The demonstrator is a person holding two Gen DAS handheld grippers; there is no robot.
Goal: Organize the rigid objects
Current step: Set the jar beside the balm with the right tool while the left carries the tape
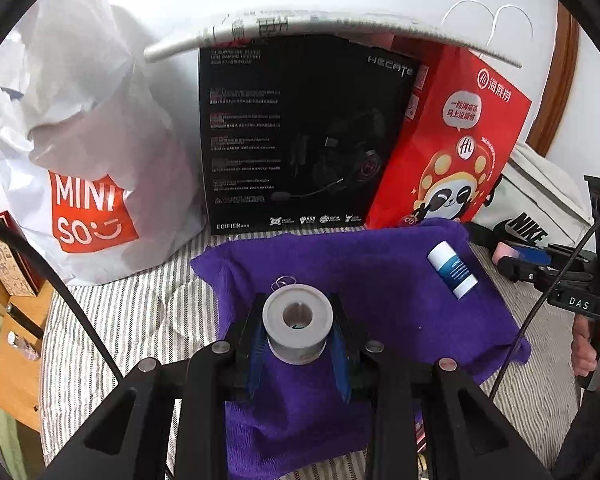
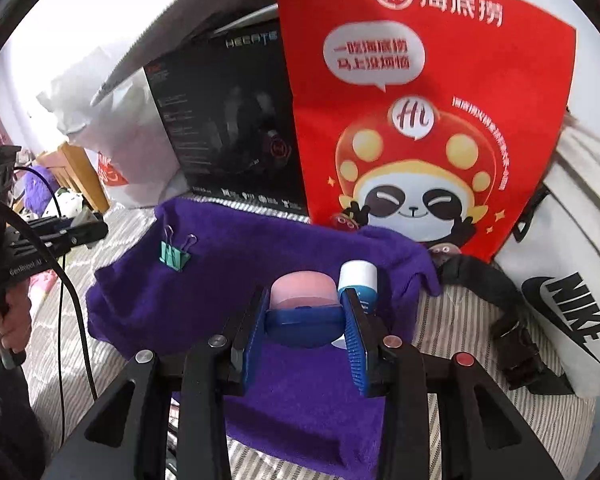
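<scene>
While the purple towel [image 1: 380, 280] lies spread on the striped bedding [image 1: 140, 312], the left gripper [image 1: 298, 344] has its jaws narrowed onto a grey spool [image 1: 298, 320], blue pads pressed to either side, held above the towel. A green binder clip [image 2: 175, 255] lies on the towel's left part. The right gripper [image 2: 306, 328] clamps a pink-and-blue round case [image 2: 303, 312] between its pads, just beside a white-capped blue tube [image 2: 358, 276] lying on the towel. Bags and a black box [image 1: 300, 140] stand behind.
</scene>
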